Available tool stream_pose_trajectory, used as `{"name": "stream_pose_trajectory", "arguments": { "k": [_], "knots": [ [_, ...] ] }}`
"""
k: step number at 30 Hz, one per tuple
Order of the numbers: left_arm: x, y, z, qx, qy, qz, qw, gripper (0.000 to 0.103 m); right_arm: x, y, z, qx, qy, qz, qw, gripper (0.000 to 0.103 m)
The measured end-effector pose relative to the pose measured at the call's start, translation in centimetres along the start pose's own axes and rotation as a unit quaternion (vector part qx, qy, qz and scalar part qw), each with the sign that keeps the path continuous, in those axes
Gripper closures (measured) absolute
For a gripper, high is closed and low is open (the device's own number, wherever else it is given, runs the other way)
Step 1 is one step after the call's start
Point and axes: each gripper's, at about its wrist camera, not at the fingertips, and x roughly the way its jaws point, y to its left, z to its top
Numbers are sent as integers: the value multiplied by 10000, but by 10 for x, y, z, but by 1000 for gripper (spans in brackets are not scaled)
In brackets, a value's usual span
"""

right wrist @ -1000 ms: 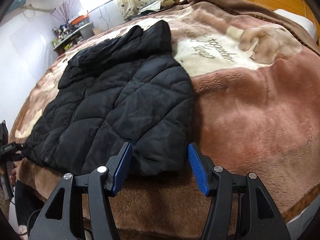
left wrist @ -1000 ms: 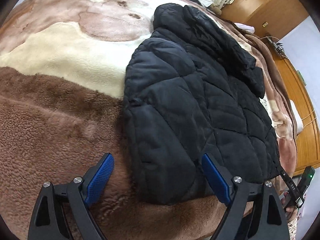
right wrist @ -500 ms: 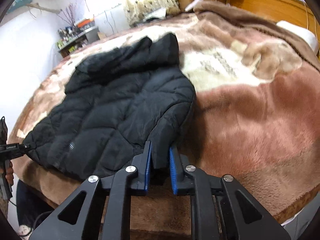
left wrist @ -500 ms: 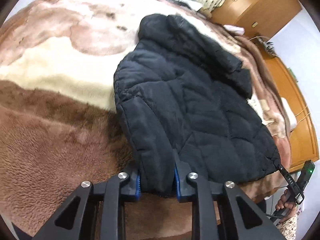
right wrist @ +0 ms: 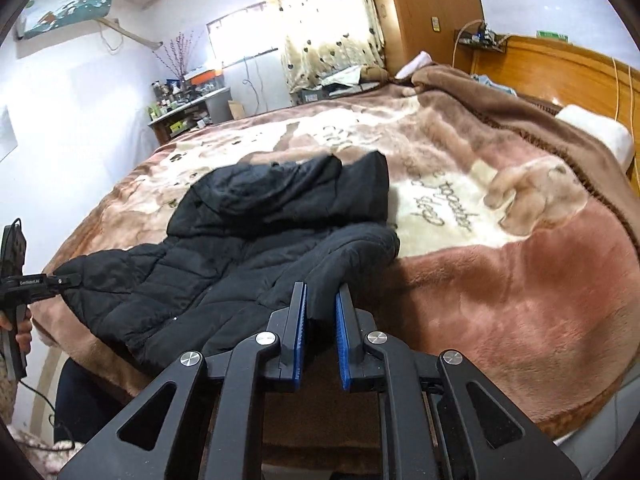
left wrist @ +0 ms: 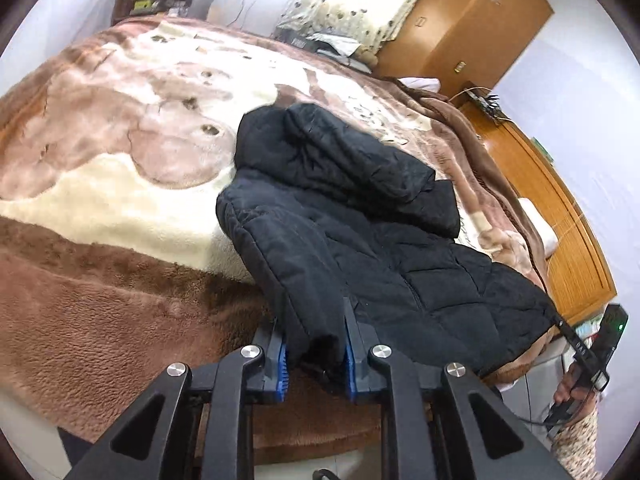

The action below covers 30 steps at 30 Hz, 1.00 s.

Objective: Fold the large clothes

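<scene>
While the black jacket (left wrist: pixel 360 240) is lying on the blanket (left wrist: pixel 120 280), the left gripper (left wrist: pixel 314 344) and right gripper (right wrist: pixel 320 320) are each clenching a near hem corner, probably for folding it toward the far hood.

clear: blanket (right wrist: pixel 520 280) R of jacket (right wrist: pixel 240 264) | blocked: headboard (right wrist: pixel 560 68) far R

The left tongs (left wrist: pixel 316 354) are a matte black frame of angular struts with triangular cut-outs, four round silver screw heads across the linkage, and ribbed blue pads (left wrist: pixel 282 368) lining the inner faces of the fingers. The right tongs (right wrist: pixel 321 336) are built alike: black struts, silver screws, blue ribbed pads (right wrist: pixel 343 342). At the edge of the left wrist view a hand (left wrist: pixel 570 386) shows above a pale speckled sleeve (left wrist: pixel 576 444), with a thin black cable trailing beside it.
</scene>
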Motion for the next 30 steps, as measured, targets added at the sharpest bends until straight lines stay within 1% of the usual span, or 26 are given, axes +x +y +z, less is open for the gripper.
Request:
{"name": "stream_pose_trajectory", "arguments": {
  "k": [3,6,9,11,12,15,16,20,23,25,27,30],
  "knots": [
    [-15,-4,-1,58,-68,-84,9999,82,-15,-5,4,113,-61,90,9999,90],
    [-18,-11,6,83,-58,-140,9999,82,-17,-4,15,76,-92,-12,9999,90],
    [-15,-18,27,112,-170,-154,9997,82,-7,-2,32,-27,-129,-113,9998,90],
    [-13,-22,40,71,-225,-202,9995,82,-1,1,43,-35,-182,-86,9998,90],
    [-10,-24,51,82,-254,-226,9994,82,2,1,50,-28,-214,-92,9997,90],
    [0,-28,78,61,-318,-123,9994,82,12,2,69,-97,-254,-182,9995,90],
    [3,-27,87,-26,-338,-45,9994,82,15,3,76,-115,-260,-199,9994,90],
    [16,-37,117,56,-385,72,9992,82,31,1,102,-170,-249,-341,9990,90],
    [30,-39,146,-34,-413,189,9990,82,44,0,121,-208,-245,-466,9984,90],
    [38,-37,162,-86,-422,230,9988,82,56,-2,136,-221,-247,-554,9979,90],
    [50,-34,180,-248,-392,310,9984,82,67,-6,149,-148,-221,-539,9982,90],
    [67,-31,199,-302,-352,396,9981,82,91,-11,171,-146,-167,-633,9977,90]
  ]
}}
